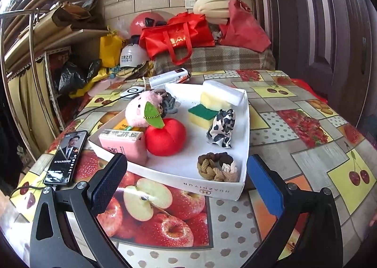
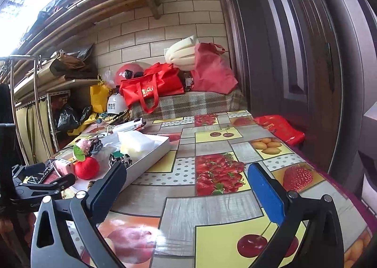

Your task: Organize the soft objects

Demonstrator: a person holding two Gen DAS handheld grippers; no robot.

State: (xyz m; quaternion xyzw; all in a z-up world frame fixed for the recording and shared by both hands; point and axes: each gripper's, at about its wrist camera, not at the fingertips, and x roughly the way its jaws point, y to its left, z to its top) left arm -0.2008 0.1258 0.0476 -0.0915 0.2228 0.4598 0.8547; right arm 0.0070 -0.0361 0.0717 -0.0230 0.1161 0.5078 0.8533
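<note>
White cardboard, the tray [image 1: 150, 169] sits straight ahead of the left gripper [image 1: 186, 180], whose fingers are spread wide and hold nothing; the braided rope ring [image 1: 218, 166] lies nearest, in the front right corner. The right gripper [image 2: 188, 190], also wide and empty, faces bare tablecloth [image 2: 212, 202], the tray off to its left, so I judge the left nearer.

Orange packet [image 1: 124, 124] mostly hidden behind pink plush [image 1: 141, 110]; its label unreadable.
</note>
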